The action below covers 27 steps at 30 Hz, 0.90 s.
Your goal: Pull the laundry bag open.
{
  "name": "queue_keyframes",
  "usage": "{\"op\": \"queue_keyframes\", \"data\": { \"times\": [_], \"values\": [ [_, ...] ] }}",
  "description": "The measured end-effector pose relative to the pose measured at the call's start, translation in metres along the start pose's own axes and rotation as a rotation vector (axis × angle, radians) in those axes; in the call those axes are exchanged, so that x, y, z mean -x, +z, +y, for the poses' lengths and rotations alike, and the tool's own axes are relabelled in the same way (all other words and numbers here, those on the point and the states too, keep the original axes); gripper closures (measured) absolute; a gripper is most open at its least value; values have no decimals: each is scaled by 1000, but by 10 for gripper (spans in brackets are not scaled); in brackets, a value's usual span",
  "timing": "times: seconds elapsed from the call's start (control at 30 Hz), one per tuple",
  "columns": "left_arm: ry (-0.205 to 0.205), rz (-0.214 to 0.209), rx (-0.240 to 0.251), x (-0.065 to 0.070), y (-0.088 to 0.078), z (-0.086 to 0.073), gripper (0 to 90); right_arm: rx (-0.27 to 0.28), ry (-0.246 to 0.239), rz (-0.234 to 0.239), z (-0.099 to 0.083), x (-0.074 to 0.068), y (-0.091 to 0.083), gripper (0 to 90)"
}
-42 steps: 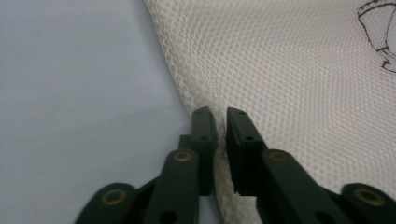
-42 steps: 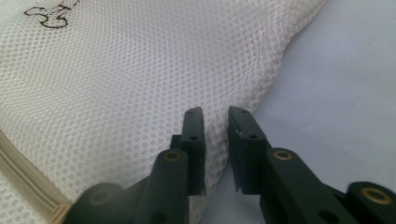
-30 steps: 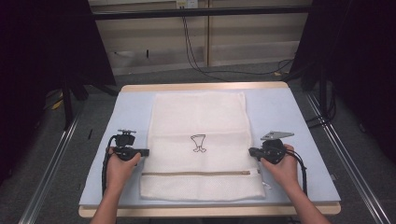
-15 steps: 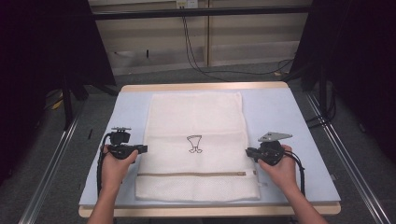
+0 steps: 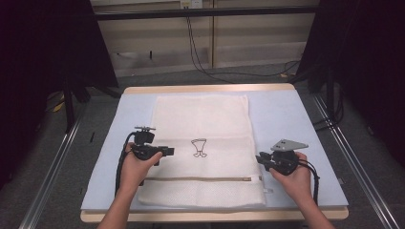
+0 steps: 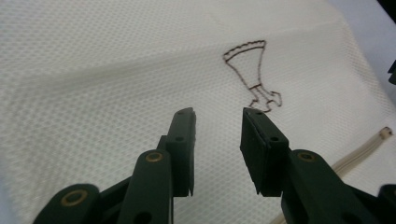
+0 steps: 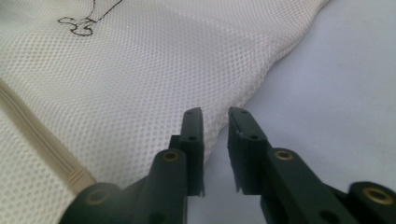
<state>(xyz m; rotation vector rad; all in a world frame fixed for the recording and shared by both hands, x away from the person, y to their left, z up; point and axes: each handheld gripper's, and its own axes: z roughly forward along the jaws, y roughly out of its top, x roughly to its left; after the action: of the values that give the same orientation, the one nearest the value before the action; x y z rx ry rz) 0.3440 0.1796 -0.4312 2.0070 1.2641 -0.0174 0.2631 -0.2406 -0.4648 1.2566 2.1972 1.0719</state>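
Table (image 5: 286,109) with flat mesh bag (image 5: 200,119)

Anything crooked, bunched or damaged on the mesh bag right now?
Nothing stands out. The cream mesh laundry bag lies flat and fairly square on the pale blue table mat, zipper running straight near the front edge. Both tools, left and right, are open with nothing between them.

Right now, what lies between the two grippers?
In the high view, the mesh bag with its small dark emblem lies between the left gripper and the right gripper.
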Motion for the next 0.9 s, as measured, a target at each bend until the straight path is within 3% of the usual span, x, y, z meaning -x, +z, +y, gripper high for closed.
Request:
{"op": "queue_keyframes", "data": {
  "times": [0.27, 0.4, 0.63, 0.83, 0.9],
  "values": [
    [45, -64, -39, 31, 20, 3, 630, 49, -64, 27, -15, -3, -21, 900],
    [69, -98, -59, 45, 29, 3, 633, 70, -61, 55, -22, -8, -29, 900],
    [63, -181, -100, 65, 44, 1, 623, 70, -84, 83, -22, -18, -23, 900],
    [93, -216, -118, 88, 58, -2, 603, 63, -116, 90, -22, -22, -20, 900],
    [108, -247, -157, 94, 64, -3, 616, 57, -119, 102, -23, -24, -19, 900]
  ]
}}
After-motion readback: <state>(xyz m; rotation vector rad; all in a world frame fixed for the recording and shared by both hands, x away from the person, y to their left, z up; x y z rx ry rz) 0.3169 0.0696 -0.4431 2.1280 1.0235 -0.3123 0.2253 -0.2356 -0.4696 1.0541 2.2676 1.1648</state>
